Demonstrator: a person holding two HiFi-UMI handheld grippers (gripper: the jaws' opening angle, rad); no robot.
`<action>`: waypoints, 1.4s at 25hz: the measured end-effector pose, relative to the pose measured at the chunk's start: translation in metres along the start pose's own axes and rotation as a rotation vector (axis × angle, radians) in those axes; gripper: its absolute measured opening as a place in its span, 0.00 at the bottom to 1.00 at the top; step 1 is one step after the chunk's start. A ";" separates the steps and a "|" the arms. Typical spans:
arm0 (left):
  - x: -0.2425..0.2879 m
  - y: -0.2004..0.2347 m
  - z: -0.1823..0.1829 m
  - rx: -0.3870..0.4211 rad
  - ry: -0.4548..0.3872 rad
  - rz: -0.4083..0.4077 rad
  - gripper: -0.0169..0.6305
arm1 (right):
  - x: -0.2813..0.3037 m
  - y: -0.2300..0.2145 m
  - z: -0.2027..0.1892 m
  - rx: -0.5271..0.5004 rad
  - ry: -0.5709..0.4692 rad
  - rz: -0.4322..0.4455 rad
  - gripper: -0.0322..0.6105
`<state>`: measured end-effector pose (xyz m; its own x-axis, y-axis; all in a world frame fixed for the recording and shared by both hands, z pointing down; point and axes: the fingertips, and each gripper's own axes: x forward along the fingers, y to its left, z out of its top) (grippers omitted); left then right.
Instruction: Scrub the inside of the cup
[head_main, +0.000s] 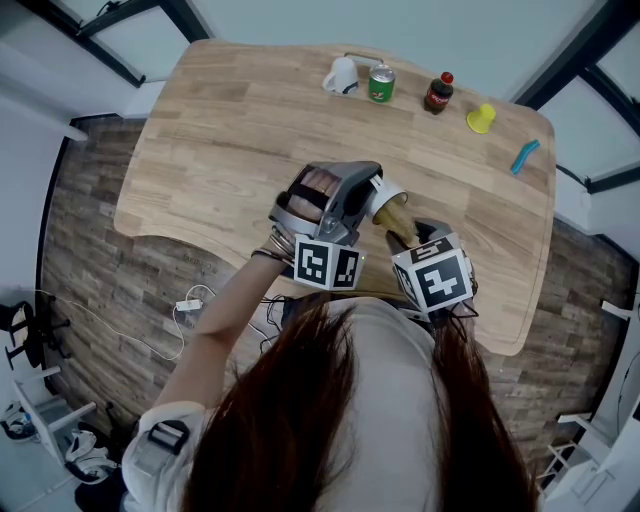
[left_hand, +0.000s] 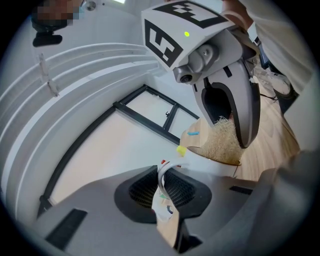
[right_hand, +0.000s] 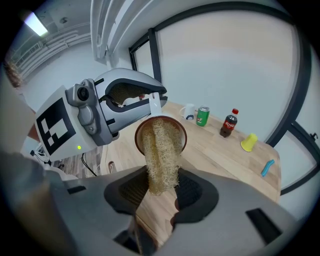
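Head view, centre of the frame: the cup (head_main: 387, 195) is held tipped on its side over the worktop (head_main: 230, 150), its mouth turned toward the lower right. The left claw (left_hand: 162, 192) is clamped on its white handle (left_hand: 161, 176). The right claw (right_hand: 160, 187) is closed on a straw-coloured loofah (right_hand: 160, 150), whose far end sits inside the cup's mouth. Along the worktop's upper edge stand a white mug (head_main: 340, 76), a green can (head_main: 381, 83), a cola bottle (head_main: 438, 93) and a small yellow cup (head_main: 481, 118). A blue object (head_main: 525, 156) lies at the upper right.

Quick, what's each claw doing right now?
Left gripper: closed on the cup, by its handle.
Right gripper: closed on the loofah scrubber.
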<state>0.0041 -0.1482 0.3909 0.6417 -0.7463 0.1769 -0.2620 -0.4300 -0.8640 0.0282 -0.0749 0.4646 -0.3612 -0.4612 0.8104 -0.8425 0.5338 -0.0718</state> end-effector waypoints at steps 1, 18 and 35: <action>0.001 -0.001 0.000 0.006 -0.002 -0.002 0.09 | 0.001 -0.001 0.000 0.001 0.003 0.000 0.30; 0.001 -0.009 0.008 0.066 -0.030 -0.026 0.09 | 0.004 0.001 0.000 0.014 0.027 -0.003 0.30; -0.003 -0.015 0.016 0.120 -0.061 -0.029 0.09 | 0.007 0.005 0.001 0.090 0.008 0.059 0.30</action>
<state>0.0177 -0.1320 0.3955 0.6917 -0.7003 0.1766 -0.1567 -0.3843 -0.9098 0.0214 -0.0764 0.4697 -0.4086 -0.4251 0.8077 -0.8525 0.4939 -0.1713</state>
